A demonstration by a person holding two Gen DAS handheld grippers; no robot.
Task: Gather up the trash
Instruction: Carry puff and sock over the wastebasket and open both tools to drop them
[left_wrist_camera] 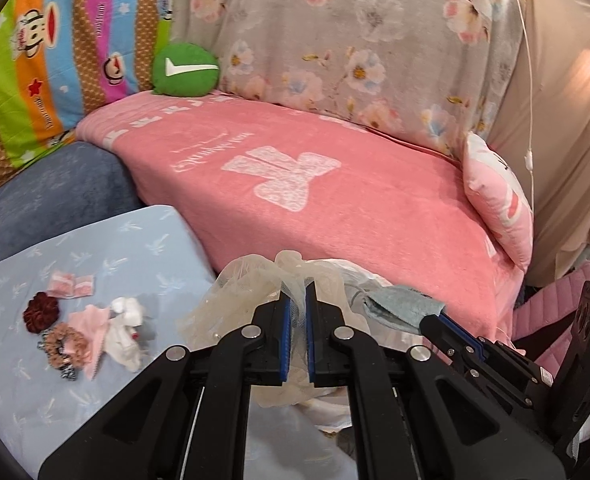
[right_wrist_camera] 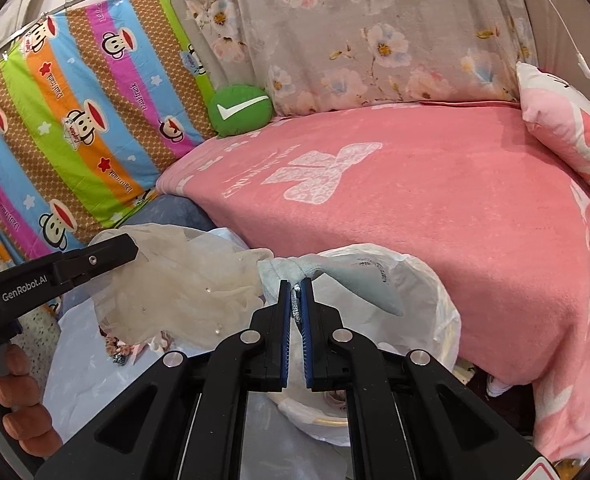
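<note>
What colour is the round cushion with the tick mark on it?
Green, with a white tick: the round cushion shows best in the right wrist view.

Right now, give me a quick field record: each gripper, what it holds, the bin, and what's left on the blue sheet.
left gripper: shut on sheer cream mesh cloth
right gripper: shut on pale blue cloth
bin liner: white, open, below and behind the blue cloth
blue sheet: scrunchies, pink packets, pink and white scraps lying there
pink blanket: no loose trash visible
</note>
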